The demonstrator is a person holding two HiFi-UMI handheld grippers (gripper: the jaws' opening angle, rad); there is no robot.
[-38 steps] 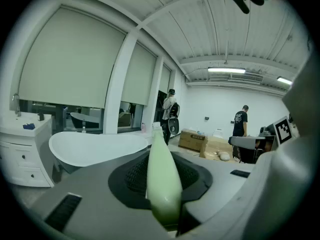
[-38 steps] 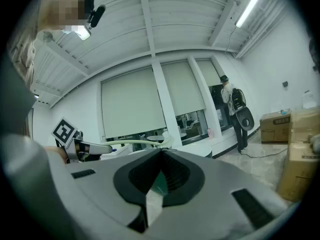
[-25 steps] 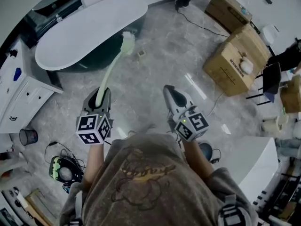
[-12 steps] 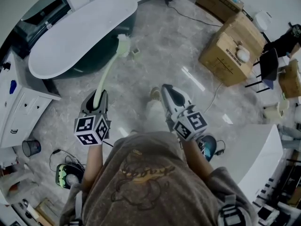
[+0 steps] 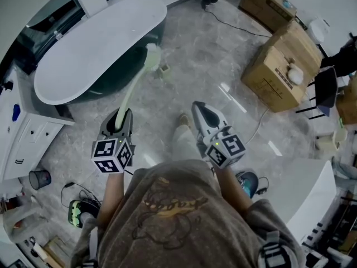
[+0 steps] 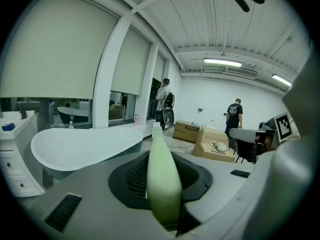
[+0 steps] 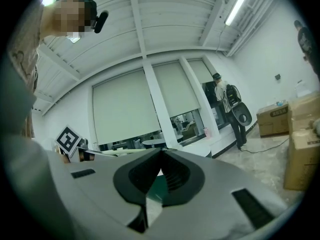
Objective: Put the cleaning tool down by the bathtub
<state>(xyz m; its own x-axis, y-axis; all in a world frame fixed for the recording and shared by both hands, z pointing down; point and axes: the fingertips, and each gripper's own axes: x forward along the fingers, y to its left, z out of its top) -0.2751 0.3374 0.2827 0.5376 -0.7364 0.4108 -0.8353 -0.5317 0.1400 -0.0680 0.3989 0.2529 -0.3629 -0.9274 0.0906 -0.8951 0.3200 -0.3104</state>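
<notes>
The cleaning tool is a long brush with a pale green handle (image 5: 133, 88) and a whitish head (image 5: 152, 56). My left gripper (image 5: 121, 118) is shut on the handle's near end. The brush points up and away, and its head hangs over the floor just off the right end of the bathtub (image 5: 61, 74). In the left gripper view the handle (image 6: 162, 179) stands between the jaws, with the white oval bathtub (image 6: 80, 144) to its left. My right gripper (image 5: 199, 108) is to the right, shut and holding nothing; its tips meet in the right gripper view (image 7: 160, 156).
Cardboard boxes (image 5: 279, 71) stand at the right with a black chair (image 5: 323, 88) beside them. A white cabinet (image 5: 22, 138) and a small bin (image 5: 39, 178) are at the left. A small object (image 5: 164, 70) lies on the marble floor near the brush head. Two people (image 6: 235, 115) stand far off.
Both grippers have shifted a little lower in the head view as the person steps, and a foot now shows between them. The brush stays gripped, its head still by the tub's end.
</notes>
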